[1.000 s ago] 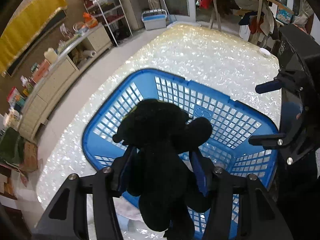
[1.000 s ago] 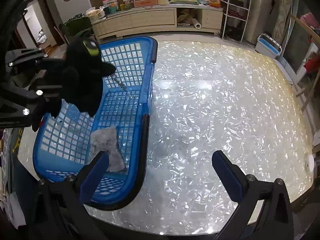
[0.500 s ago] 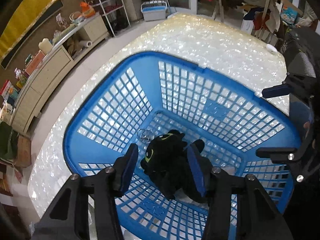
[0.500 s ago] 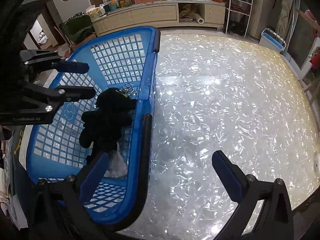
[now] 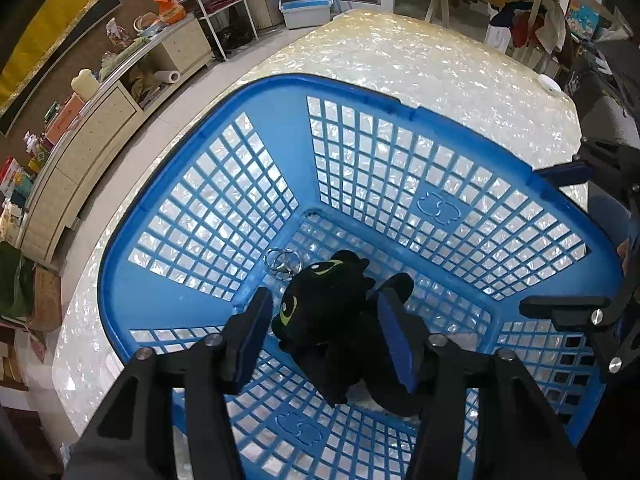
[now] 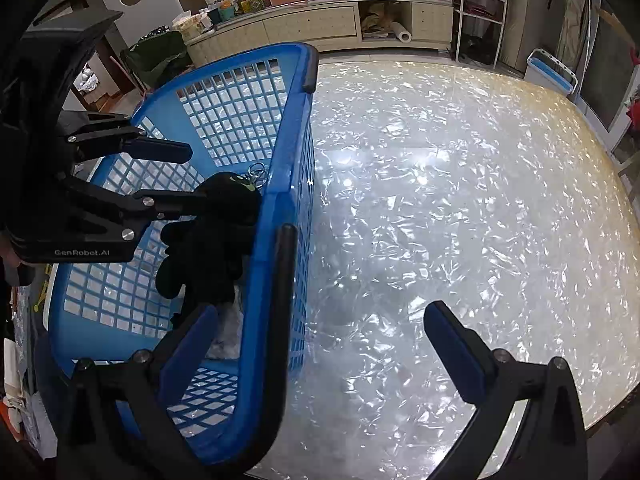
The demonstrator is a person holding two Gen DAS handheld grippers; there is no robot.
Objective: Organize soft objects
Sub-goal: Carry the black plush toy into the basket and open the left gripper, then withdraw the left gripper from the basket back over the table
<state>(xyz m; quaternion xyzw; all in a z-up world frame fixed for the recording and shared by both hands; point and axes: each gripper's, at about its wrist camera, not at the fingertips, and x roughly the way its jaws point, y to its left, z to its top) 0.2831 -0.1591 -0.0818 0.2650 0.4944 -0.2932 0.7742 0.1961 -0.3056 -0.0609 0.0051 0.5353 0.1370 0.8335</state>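
Step in hand: depositing. Left gripper [image 5: 324,332], jaws just opening, loosely flanks the black plush dragon [image 5: 332,320] lying inside the blue basket [image 5: 276,128]. Right gripper [image 6: 320,344]: wide, empty. Next: withdraw upward, clear of the plush's keyring [image 5: 282,262]. Surface: pearly tabletop [image 6: 460,200]; cluttered sideboard [image 6: 320,24] beyond.

A cluttered cream sideboard [image 6: 320,24] and white wire shelving [image 6: 480,12] line the brown wall.

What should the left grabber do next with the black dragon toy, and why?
Probably lift the left gripper straight up. The black dragon toy already lies inside the blue basket, and the jaws, just opened wider, no longer seem to squeeze it.
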